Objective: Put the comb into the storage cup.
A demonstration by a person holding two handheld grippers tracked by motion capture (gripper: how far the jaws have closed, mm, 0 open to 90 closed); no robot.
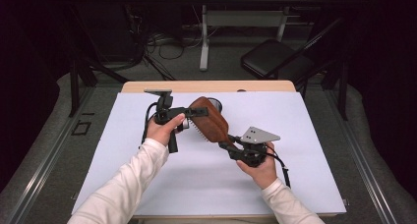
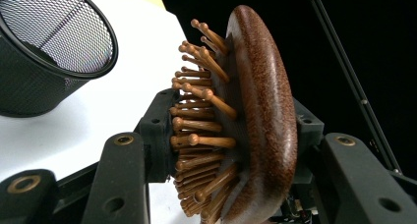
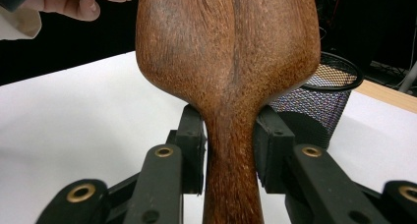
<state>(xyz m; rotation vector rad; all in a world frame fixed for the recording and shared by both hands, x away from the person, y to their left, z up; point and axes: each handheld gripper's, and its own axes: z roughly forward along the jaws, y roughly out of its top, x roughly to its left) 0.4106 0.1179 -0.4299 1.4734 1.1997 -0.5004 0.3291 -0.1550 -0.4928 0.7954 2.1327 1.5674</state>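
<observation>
Left gripper view has the left gripper [image 2: 231, 150] closed across the head of a wooden hairbrush [image 2: 260, 121]: one jaw presses into the wooden bristle pegs [image 2: 196, 135], the other backs against the smooth rounded back, so the head stands edge-on between them. Beyond the peg-side jaw, up and away, a black mesh cup [image 2: 54, 47] sits on the white table cover [image 2: 133, 86], near the brush but apart from it.

Right gripper view has the right gripper [image 3: 230, 145] clamped on the brush's narrow handle neck [image 3: 231, 155], both jaws tight against it. The broad brush back rises straight ahead of the jaws and blocks most of what lies past them; the mesh cup peeks out behind it on one side, a hand [image 3: 74, 3] on the other.

High view shows the brush [image 1: 209, 118] held off the table, bridging the two grippers, left gripper [image 1: 189, 112] at the head, right gripper [image 1: 227, 145] at the handle, the cup [image 1: 216, 105] just behind the head. A folding chair [image 1: 275, 57] stands well beyond the table
</observation>
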